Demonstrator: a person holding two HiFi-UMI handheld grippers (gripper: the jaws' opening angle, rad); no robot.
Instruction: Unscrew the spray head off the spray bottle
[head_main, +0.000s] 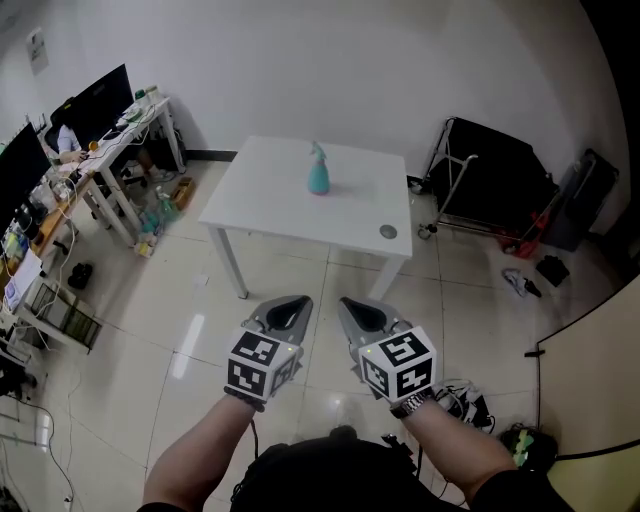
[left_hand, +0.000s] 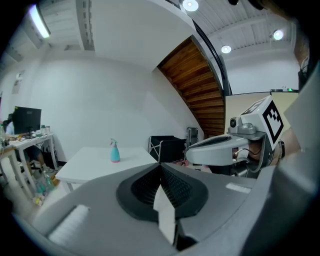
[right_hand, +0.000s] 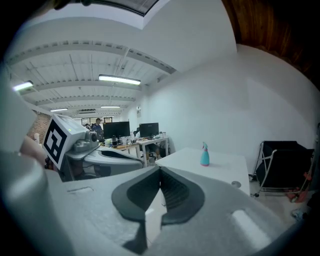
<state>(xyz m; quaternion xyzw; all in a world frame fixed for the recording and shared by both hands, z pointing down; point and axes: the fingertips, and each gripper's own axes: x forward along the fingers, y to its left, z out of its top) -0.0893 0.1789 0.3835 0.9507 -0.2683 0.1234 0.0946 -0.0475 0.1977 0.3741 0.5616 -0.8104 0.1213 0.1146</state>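
Observation:
A small teal spray bottle with a spray head on top stands upright near the middle of a white table. It shows small and far off in the left gripper view as the same bottle, and in the right gripper view as the bottle. My left gripper and right gripper are held side by side over the floor, well short of the table. Both are shut with nothing between their jaws.
A small round grey disc lies near the table's right front corner. A black folding cart stands to the table's right. Desks with monitors line the left wall. Cables and shoes lie on the tiled floor.

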